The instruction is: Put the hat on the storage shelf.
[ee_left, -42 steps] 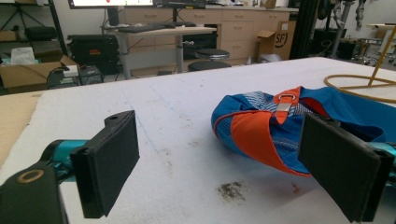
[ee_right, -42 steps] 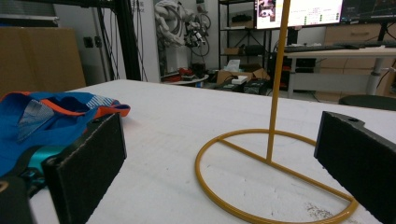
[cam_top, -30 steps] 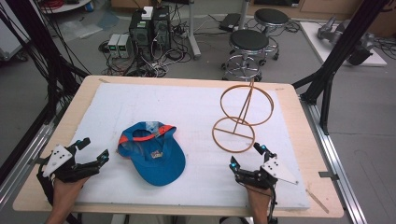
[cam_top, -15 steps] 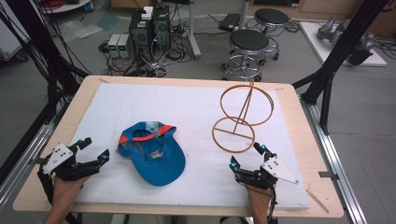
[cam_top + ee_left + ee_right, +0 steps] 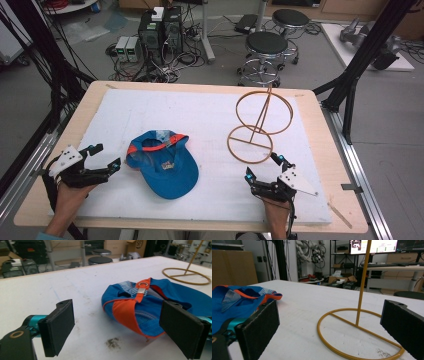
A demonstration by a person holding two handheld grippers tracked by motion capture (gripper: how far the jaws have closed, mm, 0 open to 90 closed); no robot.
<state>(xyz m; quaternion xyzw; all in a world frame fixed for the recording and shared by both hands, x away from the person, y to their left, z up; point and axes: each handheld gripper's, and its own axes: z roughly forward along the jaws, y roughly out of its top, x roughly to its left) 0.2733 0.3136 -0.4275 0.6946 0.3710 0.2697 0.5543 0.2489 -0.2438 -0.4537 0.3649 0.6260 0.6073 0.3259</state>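
Both tongs (image 5: 107, 156) (image 5: 263, 166) wide — cap (image 5: 165, 162) between.

Cap (image 5: 165, 162): blue cloth, orange trim, metal strap buckle. Stand (image 5: 257, 125): glossy yellow-painted wire, smooth. Table (image 5: 320, 120): pale wood rim, matt white sheet, scuffed. Gripper pads (image 5: 58, 330): matt black, rough foam-like.

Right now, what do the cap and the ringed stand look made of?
Cap: soft woven fabric, matte blue with orange trim; it sags and creases. Its strap buckle looks metallic. Stand: thin rigid rod, probably painted or coated metal, with a smooth mustard-yellow sheen.
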